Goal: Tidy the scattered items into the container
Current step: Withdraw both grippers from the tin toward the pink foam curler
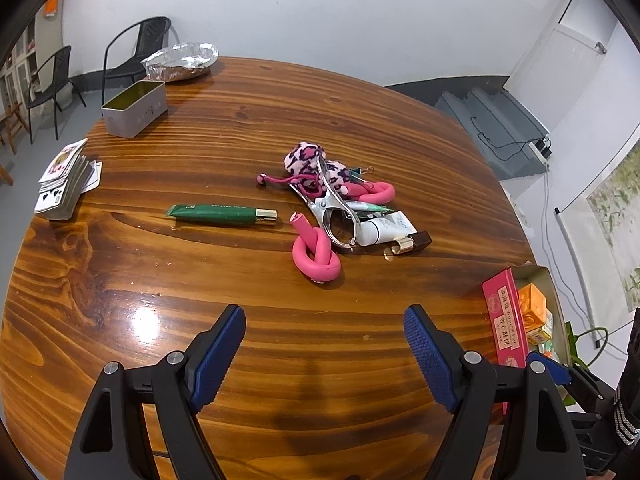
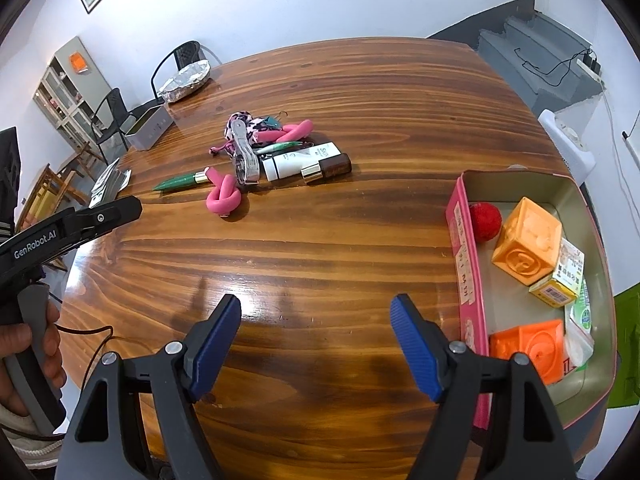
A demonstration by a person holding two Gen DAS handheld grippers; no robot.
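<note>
Approaching the pile with both tools released and empty, left tool and right tool next need one item (likely the knotted pink foam roller) grasped for the pink tin.

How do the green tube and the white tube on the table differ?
The green tube lies alone on bare wood, apart from the pile; the white tube lies in the clutter, partly under the metal clip. The green tube has a gold cap, and the white tube's cap is white. The green tube looks slimmer. Both lie flat on the table, untouched.
</note>
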